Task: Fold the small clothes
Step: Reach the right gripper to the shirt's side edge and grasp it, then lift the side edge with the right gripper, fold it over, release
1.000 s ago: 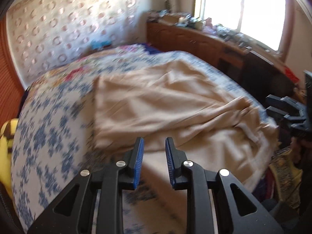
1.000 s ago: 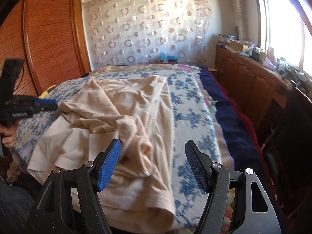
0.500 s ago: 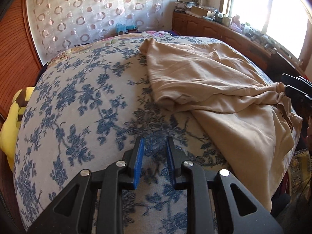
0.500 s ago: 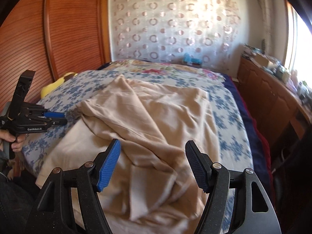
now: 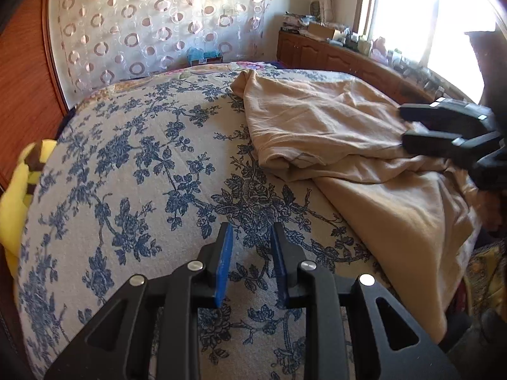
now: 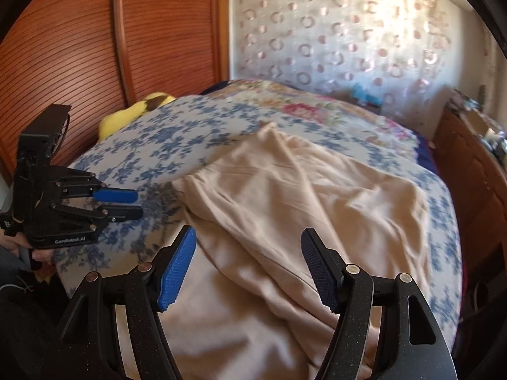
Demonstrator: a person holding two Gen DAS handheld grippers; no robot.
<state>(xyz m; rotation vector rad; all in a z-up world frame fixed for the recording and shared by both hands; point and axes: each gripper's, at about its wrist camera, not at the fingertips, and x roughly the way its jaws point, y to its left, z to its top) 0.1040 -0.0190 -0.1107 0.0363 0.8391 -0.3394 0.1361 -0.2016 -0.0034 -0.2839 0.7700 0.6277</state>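
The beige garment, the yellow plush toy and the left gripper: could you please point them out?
beige garment [image 6: 317,196]: right wrist view, flat middle.
yellow plush toy [image 5: 12,202]: left wrist view, body.
left gripper [image 5: 250,262]: left wrist view, between fingertips.

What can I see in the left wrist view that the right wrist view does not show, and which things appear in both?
Only the left wrist view shows the bright window. Only the right wrist view shows the left hand-held gripper from the side, with a hand under it, and the wooden slatted panels. Both show the crumpled beige garment, the blue floral bedcover, the yellow toy and the circle-patterned curtain.

Empty left gripper [image 5: 250,259] over floral bedspread [image 5: 126,190]
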